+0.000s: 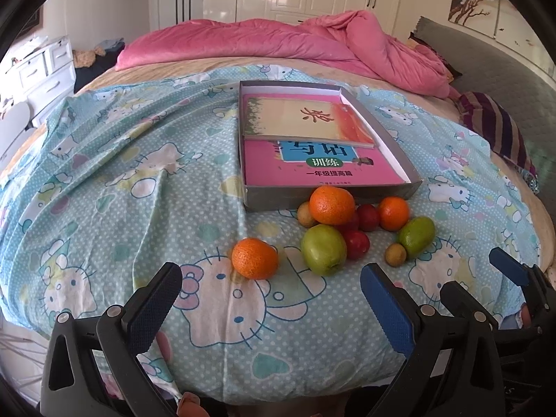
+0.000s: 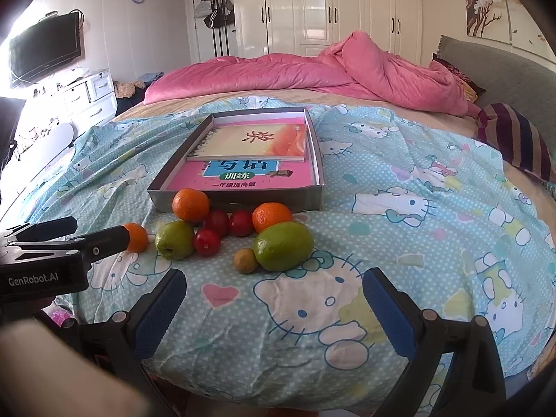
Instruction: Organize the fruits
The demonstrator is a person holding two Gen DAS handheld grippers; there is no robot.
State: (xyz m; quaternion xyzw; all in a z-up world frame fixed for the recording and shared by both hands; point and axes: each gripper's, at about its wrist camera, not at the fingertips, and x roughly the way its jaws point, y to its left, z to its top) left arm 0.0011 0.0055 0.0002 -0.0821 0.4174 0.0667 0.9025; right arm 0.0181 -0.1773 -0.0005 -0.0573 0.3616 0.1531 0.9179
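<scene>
Fruits [image 1: 333, 229] are heaped ahead of the left gripper [image 1: 271, 299] and right gripper [image 2: 274, 305], both spread wide, nothing gripped.

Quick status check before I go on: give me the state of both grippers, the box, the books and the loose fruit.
Left gripper: open, empty, above the sheet.
Right gripper: open, empty.
Shallow grey cardboard box: lidless, holds books only, no fruit.
Pink workbook: flat in box.
Beige-and-orange book: lying on the workbook.
Three oranges: outside box, on the sheet.
Two green apples: on sheet.
Red plums: clustered among the fruit.
</scene>
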